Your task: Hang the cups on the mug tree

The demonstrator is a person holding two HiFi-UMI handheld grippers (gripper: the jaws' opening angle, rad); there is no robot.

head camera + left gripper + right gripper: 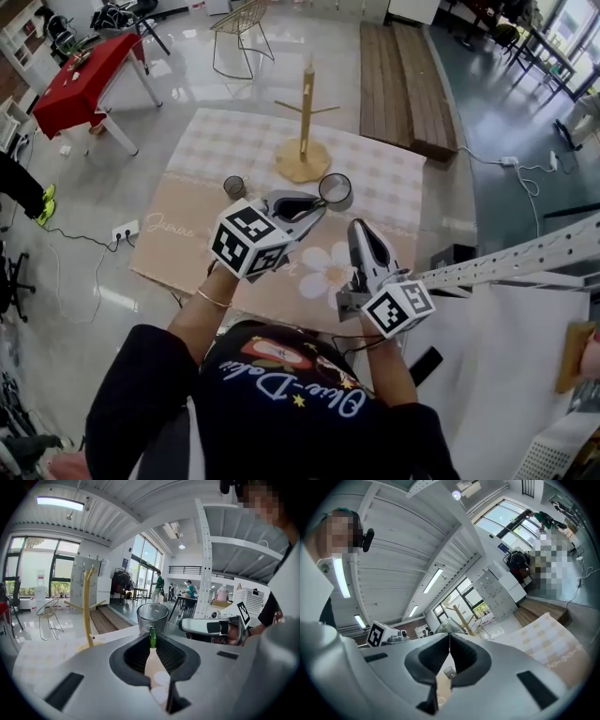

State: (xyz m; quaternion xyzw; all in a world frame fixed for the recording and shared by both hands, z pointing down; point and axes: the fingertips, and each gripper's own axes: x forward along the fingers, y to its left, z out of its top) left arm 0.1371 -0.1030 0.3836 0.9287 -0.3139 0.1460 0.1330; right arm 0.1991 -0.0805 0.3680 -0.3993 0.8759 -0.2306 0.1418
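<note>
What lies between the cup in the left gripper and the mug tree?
Only bare checked tablecloth separates the clear cup from the mug tree; the head view shows it.

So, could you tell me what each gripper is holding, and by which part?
Left gripper pinches the cup by its green handle; right gripper holds nothing.

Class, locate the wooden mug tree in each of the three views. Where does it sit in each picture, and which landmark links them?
Head view: mug tree upper centre, seen from above.
Left gripper view: mug tree left of centre, tall.
Right gripper view: mug tree small, near centre, tilted.
Shared landmark: the clear cup close by it.
</note>
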